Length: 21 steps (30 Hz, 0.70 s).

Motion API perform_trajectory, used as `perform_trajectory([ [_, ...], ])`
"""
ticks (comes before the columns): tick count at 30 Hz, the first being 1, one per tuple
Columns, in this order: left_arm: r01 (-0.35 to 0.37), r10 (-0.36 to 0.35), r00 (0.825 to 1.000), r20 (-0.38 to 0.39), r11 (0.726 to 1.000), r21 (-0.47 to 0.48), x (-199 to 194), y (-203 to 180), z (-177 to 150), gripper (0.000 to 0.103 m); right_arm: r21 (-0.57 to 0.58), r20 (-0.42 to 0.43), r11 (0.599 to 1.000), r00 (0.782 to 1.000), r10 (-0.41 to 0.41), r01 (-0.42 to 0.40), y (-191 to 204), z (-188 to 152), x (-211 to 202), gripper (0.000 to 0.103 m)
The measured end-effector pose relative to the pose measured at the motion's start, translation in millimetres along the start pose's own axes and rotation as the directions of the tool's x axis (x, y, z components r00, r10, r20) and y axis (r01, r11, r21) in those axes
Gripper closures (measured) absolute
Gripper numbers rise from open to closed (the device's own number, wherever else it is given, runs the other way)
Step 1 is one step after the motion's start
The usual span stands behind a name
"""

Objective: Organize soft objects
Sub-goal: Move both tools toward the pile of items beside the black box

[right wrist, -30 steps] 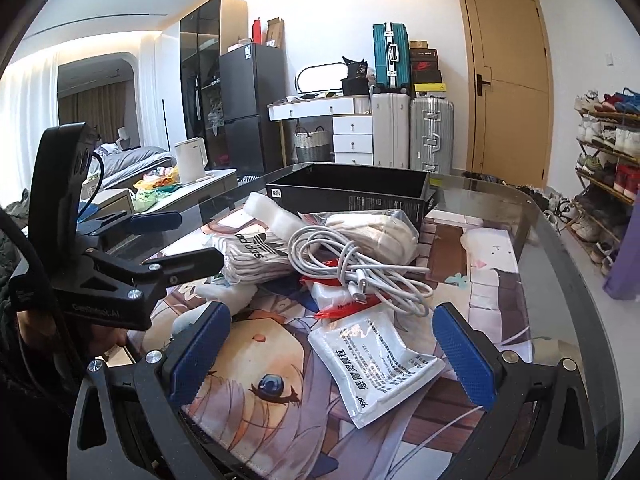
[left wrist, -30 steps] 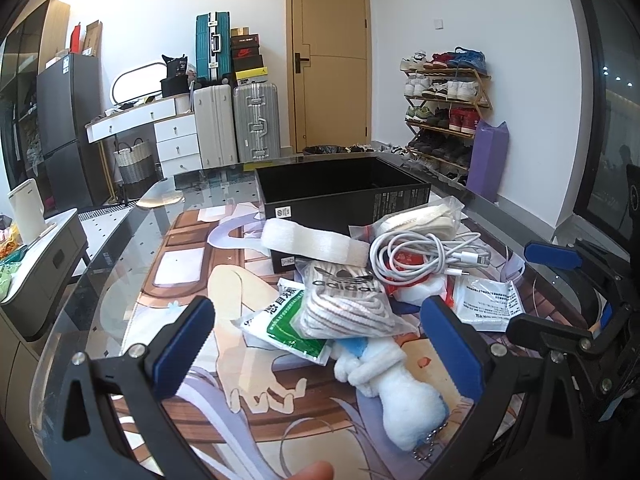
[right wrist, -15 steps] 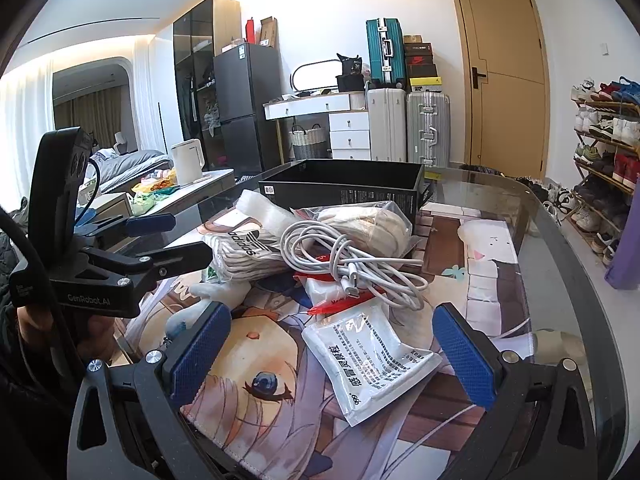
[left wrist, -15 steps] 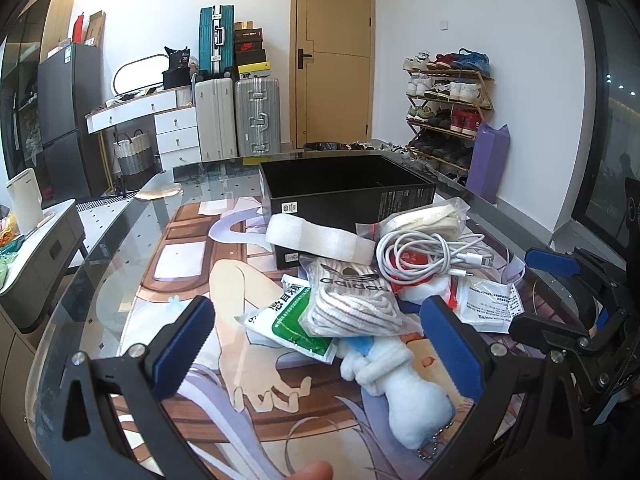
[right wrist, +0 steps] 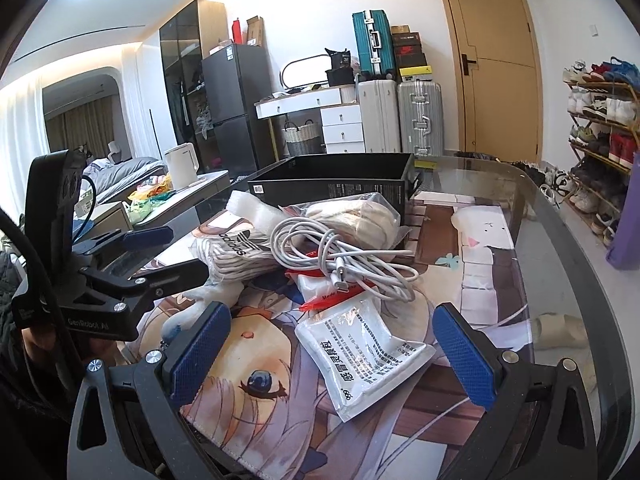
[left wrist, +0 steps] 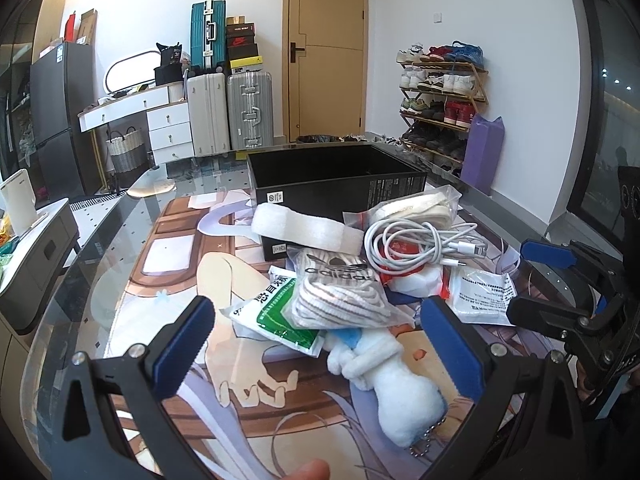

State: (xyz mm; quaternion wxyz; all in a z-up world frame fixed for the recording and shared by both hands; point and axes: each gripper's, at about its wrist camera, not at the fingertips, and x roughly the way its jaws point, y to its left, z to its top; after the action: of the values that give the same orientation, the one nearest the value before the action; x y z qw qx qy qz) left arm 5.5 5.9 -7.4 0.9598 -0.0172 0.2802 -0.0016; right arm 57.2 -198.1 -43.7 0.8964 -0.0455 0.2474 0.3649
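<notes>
A pile of soft items lies on the printed mat in front of an open black box [left wrist: 336, 184]. It holds a bagged Adidas striped sock pack [left wrist: 340, 296], a white plush toy [left wrist: 400, 392], a green-and-white packet [left wrist: 276, 312], a foam strip [left wrist: 308, 232], a coiled white cable [left wrist: 416, 240], a bagged cream cloth [right wrist: 356, 216] and a white sachet [right wrist: 364, 356]. My left gripper [left wrist: 320, 348] is open and empty, just short of the plush and socks. My right gripper [right wrist: 332, 356] is open and empty, with the white sachet between its fingers.
The glass table's curved edge [right wrist: 560, 248] runs along the right. The other gripper shows at the right of the left wrist view [left wrist: 568, 300] and at the left of the right wrist view [right wrist: 120, 280]. Suitcases, drawers, a fridge and a shoe rack stand beyond.
Both grippers have shifted slightly, the pile sitting a little nearer in both views. Both stay open and nothing has been picked up.
</notes>
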Motion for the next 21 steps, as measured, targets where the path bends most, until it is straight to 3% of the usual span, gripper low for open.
perform_trajectory([
  [13,-0.006,0.006,1.0,0.019,1.0,-0.01,0.6,2.4,0.7,0.0,-0.025,0.008,0.998,0.998,-0.054,0.055,-0.4,-0.6,1.6,0.0],
  [21,0.004,-0.004,1.0,0.008,0.999,0.04,-0.6,-3.8,-0.8,0.0,-0.048,-0.018,0.998,0.999,-0.037,0.036,1.3,-0.3,3.7,0.0],
])
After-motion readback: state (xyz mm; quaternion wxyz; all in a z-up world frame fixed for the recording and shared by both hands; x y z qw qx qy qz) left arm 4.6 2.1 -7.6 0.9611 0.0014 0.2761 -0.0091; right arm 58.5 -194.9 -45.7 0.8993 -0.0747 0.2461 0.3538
